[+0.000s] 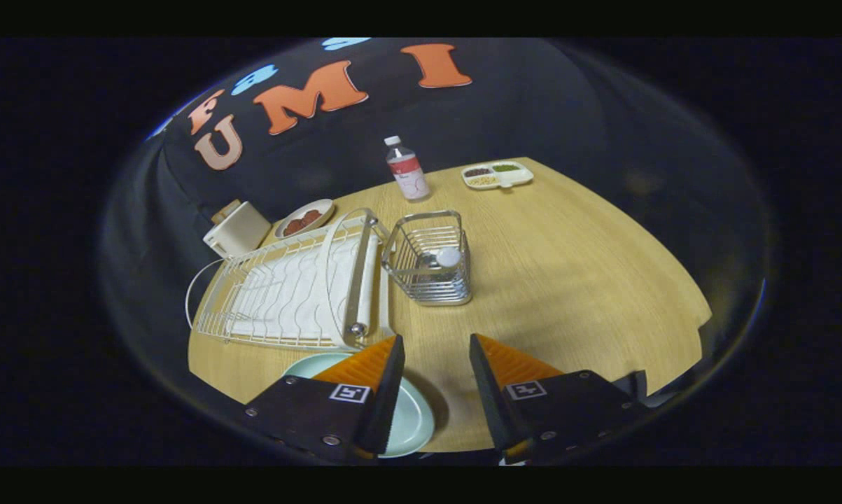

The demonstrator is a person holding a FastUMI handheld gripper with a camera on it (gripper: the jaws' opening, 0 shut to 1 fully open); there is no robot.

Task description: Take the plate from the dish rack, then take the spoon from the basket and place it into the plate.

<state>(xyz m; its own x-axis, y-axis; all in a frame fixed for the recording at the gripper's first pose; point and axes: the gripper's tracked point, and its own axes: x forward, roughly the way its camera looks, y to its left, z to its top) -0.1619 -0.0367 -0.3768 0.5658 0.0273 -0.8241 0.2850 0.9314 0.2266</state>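
Lying flat on the wooden table [567,280], pale green plate [410,420], close below the fingers and partly hidden under the left one, just in front of the near edge of the dish rack [288,294].

Standing in the wire basket [431,259], spoon [448,257], with only its rounded pale end plain above the wires; rest of it too hard to make out through the mesh.

Gripper [434,357]: fingers spread well apart, holding nothing, bare table showing in the gap between them. Basket ahead of the gap and a little beyond the fingertips, not touching them.

Dish rack: white wire, no dishes in its slots, sitting on a white drain tray, to the left of the basket and just beside it; long arched handle across its right end.

Beyond the rack, near the table's far left corner: white boxy appliance [236,229], kind unclear, and beside it a small shallow dish [305,218] holding brown food.

Farther back, past the basket: clear bottle [407,170] with a white cap and red label, upright.

Right of the bottle, near the far edge: white divided tray [497,175] with three compartments of dark, green and yellowish contents.
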